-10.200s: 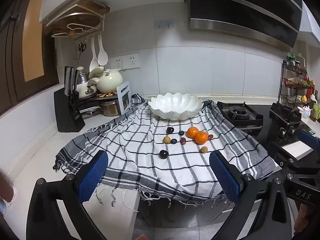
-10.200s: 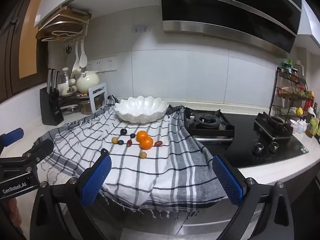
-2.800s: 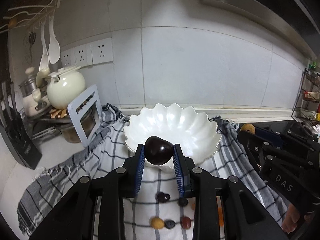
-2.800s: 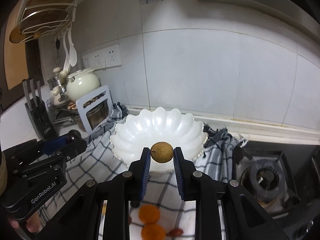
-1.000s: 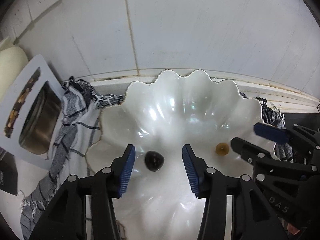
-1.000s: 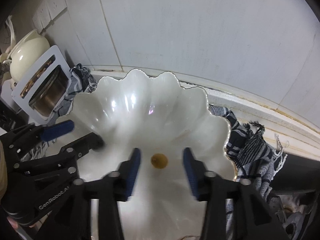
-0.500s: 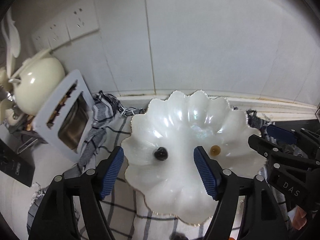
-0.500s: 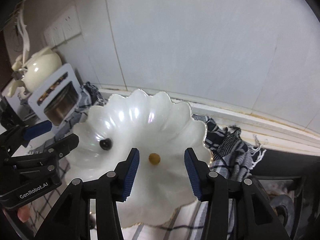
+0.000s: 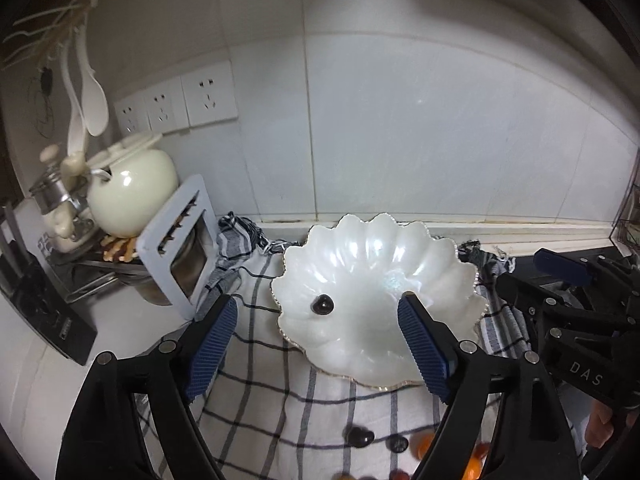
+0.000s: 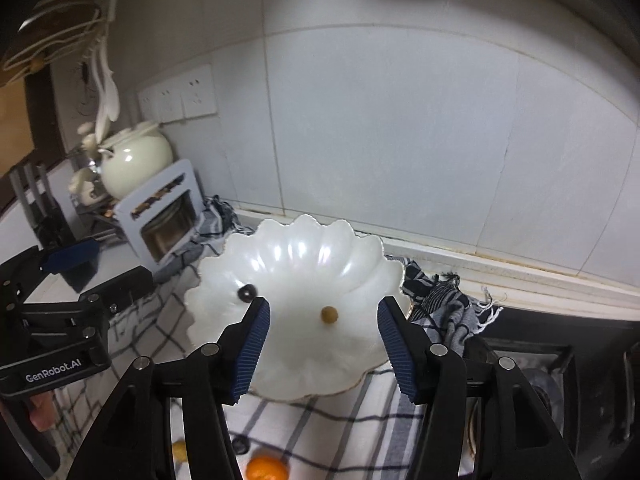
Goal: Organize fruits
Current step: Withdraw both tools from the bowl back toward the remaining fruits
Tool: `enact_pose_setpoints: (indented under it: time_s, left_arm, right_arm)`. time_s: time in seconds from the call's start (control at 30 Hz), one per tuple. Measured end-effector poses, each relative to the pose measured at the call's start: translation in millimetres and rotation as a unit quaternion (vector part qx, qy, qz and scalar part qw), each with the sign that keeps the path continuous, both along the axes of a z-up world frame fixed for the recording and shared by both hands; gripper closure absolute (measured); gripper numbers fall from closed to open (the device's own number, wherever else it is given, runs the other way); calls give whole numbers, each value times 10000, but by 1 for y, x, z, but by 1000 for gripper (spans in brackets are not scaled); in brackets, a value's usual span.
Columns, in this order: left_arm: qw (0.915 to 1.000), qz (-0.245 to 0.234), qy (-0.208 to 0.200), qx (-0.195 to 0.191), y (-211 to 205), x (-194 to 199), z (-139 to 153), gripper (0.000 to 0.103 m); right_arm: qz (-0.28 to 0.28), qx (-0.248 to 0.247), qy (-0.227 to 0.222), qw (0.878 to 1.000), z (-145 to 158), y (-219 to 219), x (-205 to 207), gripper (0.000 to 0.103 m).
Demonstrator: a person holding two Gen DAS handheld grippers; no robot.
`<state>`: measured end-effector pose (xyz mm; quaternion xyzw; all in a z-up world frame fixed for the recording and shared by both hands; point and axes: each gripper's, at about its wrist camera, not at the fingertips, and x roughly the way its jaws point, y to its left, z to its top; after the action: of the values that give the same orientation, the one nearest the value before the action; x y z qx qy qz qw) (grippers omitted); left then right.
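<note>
- Left tool point(image 9: 316, 340) fills the lower part of the left wrist view, its blue pads point(image 9: 210, 346) spread wide with nothing between them; the jaws have just been opening.
- Right tool point(image 10: 322, 350) sits at the bottom of the right wrist view, its blue pads point(image 10: 253, 347) apart and empty; these jaws have just been opening too.
- At the bottom edge of the left wrist view, loose fruit lies on the checked cloth point(image 9: 260, 392): a dark plum point(image 9: 359, 437), a smaller dark fruit point(image 9: 398, 444) beside it, and orange pieces partly hidden behind the right finger.
- At the bottom of the right wrist view a tangerine point(image 10: 266, 468) lies on the cloth between the tool's fingers.
- Past the fingertips, at the centre of both views, the white scalloped bowl point(image 9: 440, 276) stands on the cloth.
- In the bowl, a dark plum-like fruit point(image 9: 322, 305) rests left of centre, and a small tan round fruit point(image 10: 329, 315) rests well apart to its right.
- At centre left, a white rack point(image 9: 180, 240) and a cream teapot point(image 9: 130, 192) stand on the counter point(image 9: 44, 384).
- Behind everything, the white tiled wall point(image 9: 420, 132) carries sockets point(image 9: 176, 100) at upper left.
</note>
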<state>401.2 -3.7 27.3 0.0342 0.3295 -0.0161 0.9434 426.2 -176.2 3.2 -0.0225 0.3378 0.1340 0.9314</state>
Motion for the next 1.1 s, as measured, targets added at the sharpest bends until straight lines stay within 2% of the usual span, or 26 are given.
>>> enact_pose_setpoints:
  time_s: [0.1, 0.27, 0.47, 0.73, 0.87, 1.1]
  left_arm:
    - [9998, 6, -181, -17, 4, -19, 8, 19]
    - [9989, 55, -473, -25, 10, -50, 19, 18]
    - [9978, 164, -648, -20, 15, -81, 18, 17]
    - [9973, 191, -708, 89, 17, -110, 14, 14]
    - [9981, 162, -599, 21, 19, -119, 5, 14]
    - [9988, 143, -416, 215, 18, -131, -13, 14]
  right_arm:
    - [76, 163, -57, 9998, 6, -1, -15, 46]
    - [39, 154, -317, 9994, 17, -1, -43, 46]
    - [123, 281, -428, 9986, 22, 2, -69, 46]
    - [79, 166, -525, 9985, 17, 4, -97, 46]
    - [105, 195, -532, 9983, 12, 3, -107, 46]
    - [68, 22, -395, 9992, -5, 6, -118, 46]
